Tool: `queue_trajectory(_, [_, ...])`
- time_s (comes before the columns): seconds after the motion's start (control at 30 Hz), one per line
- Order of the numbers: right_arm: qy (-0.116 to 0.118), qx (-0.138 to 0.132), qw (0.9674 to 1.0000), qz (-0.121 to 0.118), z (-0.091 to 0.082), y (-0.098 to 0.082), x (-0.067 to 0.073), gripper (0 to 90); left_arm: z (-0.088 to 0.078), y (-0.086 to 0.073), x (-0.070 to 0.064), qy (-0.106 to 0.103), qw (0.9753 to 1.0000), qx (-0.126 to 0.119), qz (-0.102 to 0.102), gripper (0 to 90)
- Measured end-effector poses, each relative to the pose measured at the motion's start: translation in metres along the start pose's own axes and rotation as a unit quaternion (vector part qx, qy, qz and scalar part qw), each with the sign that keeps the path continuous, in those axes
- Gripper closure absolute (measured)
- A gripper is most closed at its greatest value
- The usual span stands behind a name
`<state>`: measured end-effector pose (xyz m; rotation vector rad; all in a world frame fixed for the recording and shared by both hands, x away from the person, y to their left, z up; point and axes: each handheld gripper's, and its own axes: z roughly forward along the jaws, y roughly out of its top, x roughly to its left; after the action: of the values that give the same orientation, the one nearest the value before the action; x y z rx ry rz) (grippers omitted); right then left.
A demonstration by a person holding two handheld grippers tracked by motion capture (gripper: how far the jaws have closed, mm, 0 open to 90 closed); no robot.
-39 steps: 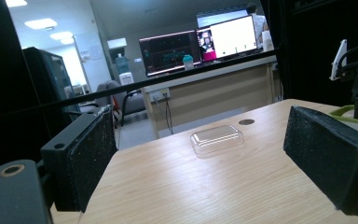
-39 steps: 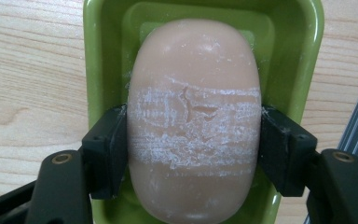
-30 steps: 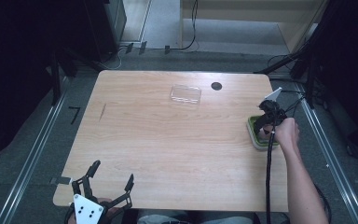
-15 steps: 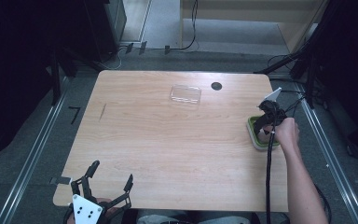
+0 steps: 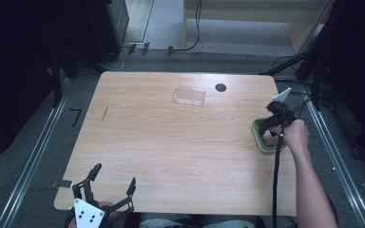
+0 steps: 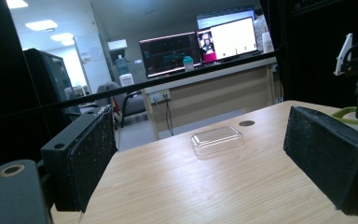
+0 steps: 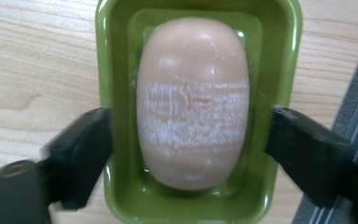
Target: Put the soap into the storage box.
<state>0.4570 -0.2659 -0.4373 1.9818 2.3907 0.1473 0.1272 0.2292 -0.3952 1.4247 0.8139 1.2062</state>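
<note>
From the high view, I see my right gripper (image 5: 269, 127) down at the right edge of the table (image 5: 171, 142), over the green dish (image 5: 262, 140), with my right hand (image 5: 294, 134) behind it; from up here I cannot tell how far its jaws are spread. My left gripper (image 5: 108, 187) sits at the near left corner, jaws spread wide and holding nothing. Between the two the wood is bare, and the clear plastic lid (image 5: 189, 96) lies near the far edge, just beside a dark round hole (image 5: 220, 87). In the left gripper view, I look along two wide-apart pads (image 6: 86, 158) over open tabletop toward the lid (image 6: 216, 139), with the dish rim (image 6: 354, 114) and the other gripper at the right. Lit screens (image 6: 200, 44) stand beyond a counter; I cannot read any writing on them. In the right gripper view, I have the jaws wide, one on each side of the dish (image 7: 121, 60), straddling its long walls, with the peach soap bar (image 7: 193, 102) lying inside, scuffed white across its middle. The table edge runs close on the right.
</note>
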Motion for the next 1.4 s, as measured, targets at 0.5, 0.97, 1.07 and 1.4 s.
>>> queue_trajectory(0.5, [0.021,-0.019,0.9988,-0.04,-0.022,-0.022,0.014,13.8,0.002,0.0,-0.002,-0.003,1.0,-0.001,0.0,9.9])
queue_trajectory(0.97, [0.01,-0.02,0.9933,-0.113,-0.035,-0.054,0.049,13.4,0.003,0.0,-0.002,-0.005,1.0,0.001,0.0,9.9])
queue_trajectory(1.07, [0.008,-0.02,0.9921,-0.124,-0.035,-0.061,0.055,13.3,0.003,0.0,-0.002,-0.005,1.0,0.001,0.001,9.9])
queue_trajectory(1.4, [0.012,-0.004,0.9818,-0.189,-0.019,-0.1,0.082,13.4,0.004,0.001,-0.003,-0.006,1.0,0.003,0.003,9.9])
